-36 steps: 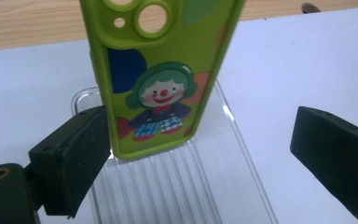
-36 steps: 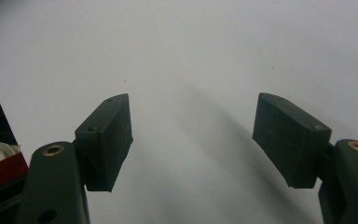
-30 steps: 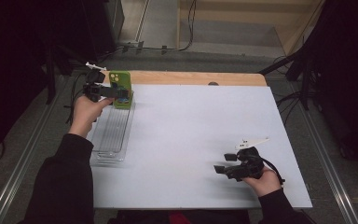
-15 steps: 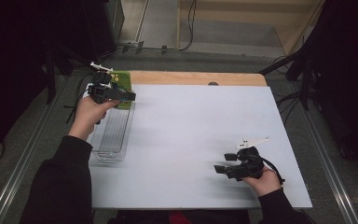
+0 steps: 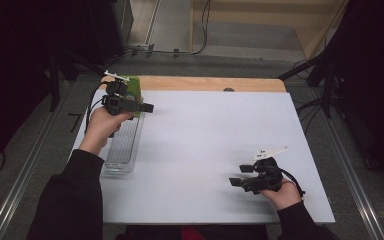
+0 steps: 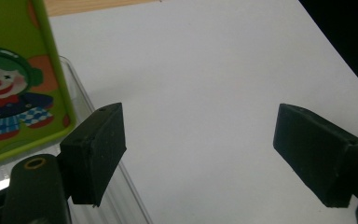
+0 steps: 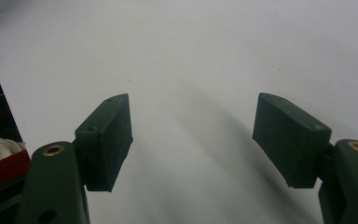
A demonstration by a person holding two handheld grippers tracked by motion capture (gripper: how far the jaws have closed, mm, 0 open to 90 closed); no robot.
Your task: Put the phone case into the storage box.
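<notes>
Two empty, parted grippers are seen. The green clown card (image 6: 14, 79) is found at ten o'clock of the left gripper (image 6: 200, 154), its long axis running twelve to six. The right gripper (image 5: 241, 176) is held well apart.

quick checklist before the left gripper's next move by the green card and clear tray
1. Left gripper empty: ok; jaws apart, just been closing a little, nothing between them.
2. Green card free of the jaws: ok, it sits left of them.
3. Clear tray steady on the table: ok.
4. Card inside the tray or only against it: cannot tell.
5. Right gripper out of the way: ok, open and empty at the near right.
</notes>
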